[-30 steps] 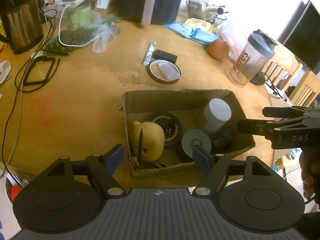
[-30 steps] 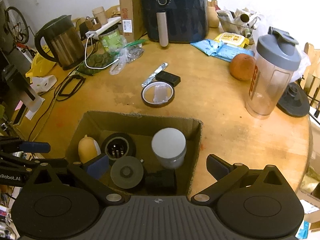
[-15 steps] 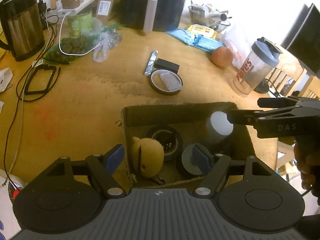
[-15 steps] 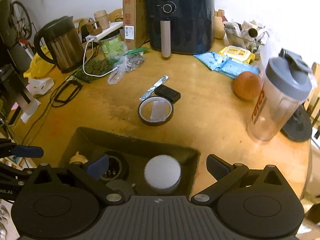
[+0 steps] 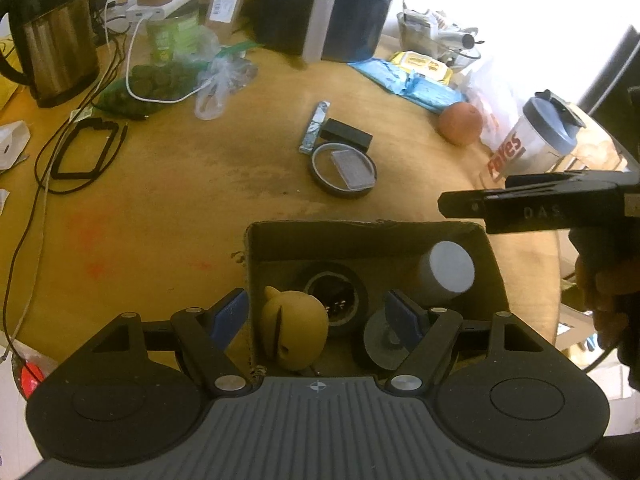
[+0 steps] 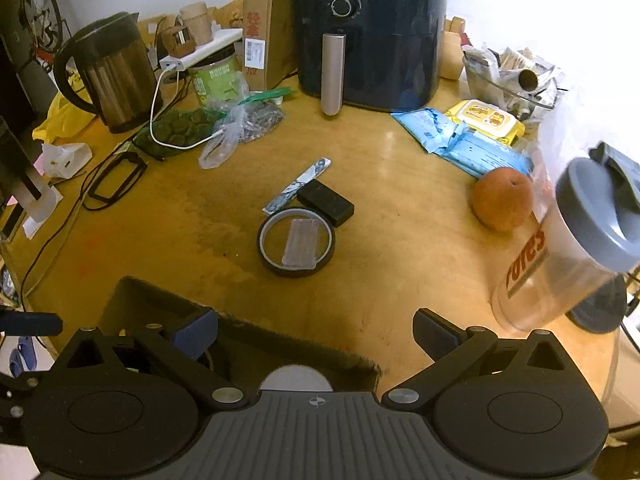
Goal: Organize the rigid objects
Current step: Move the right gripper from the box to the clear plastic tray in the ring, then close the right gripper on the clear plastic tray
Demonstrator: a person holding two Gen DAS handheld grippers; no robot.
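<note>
Four items already in box [image 5: 494, 268]; tape ring [image 6: 296, 242], black block [image 6: 326, 202] left on table. Left gripper [image 5: 320, 316], right gripper [image 6: 316, 330] both spread, empty.

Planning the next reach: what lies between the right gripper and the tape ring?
Only bare table, apart from the box's far wall, in the right wrist view.

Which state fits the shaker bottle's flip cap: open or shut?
Open. On the shaker bottle, the flip cap stands raised above the grey lid.
</note>
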